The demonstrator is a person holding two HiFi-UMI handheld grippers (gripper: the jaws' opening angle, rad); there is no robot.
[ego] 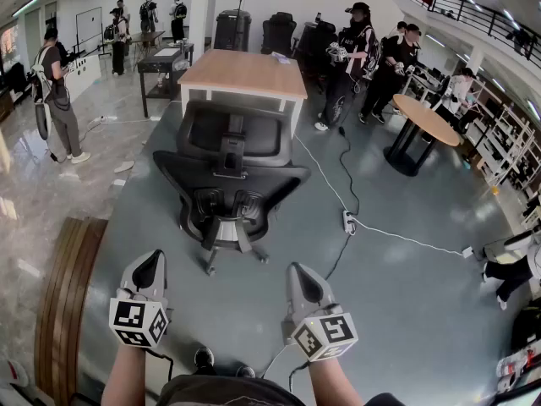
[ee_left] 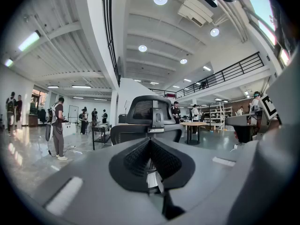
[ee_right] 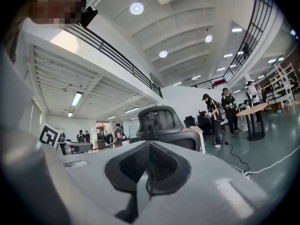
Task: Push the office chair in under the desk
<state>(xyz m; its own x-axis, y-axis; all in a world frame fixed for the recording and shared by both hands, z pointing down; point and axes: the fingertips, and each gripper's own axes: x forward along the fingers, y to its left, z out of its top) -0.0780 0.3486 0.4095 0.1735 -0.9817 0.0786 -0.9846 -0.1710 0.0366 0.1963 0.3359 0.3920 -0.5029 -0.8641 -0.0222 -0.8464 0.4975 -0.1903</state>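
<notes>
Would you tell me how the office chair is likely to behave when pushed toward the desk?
The office chair sits on a wheeled base, so it should roll easily on the smooth floor. Pushed high on the backrest, it may swivel or tilt rather than run straight. The cable beside it seems clear of its path.

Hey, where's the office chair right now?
Head view, centre: the office chair stands just before the wooden desk, backrest toward the camera, a white power strip at its right.
</notes>
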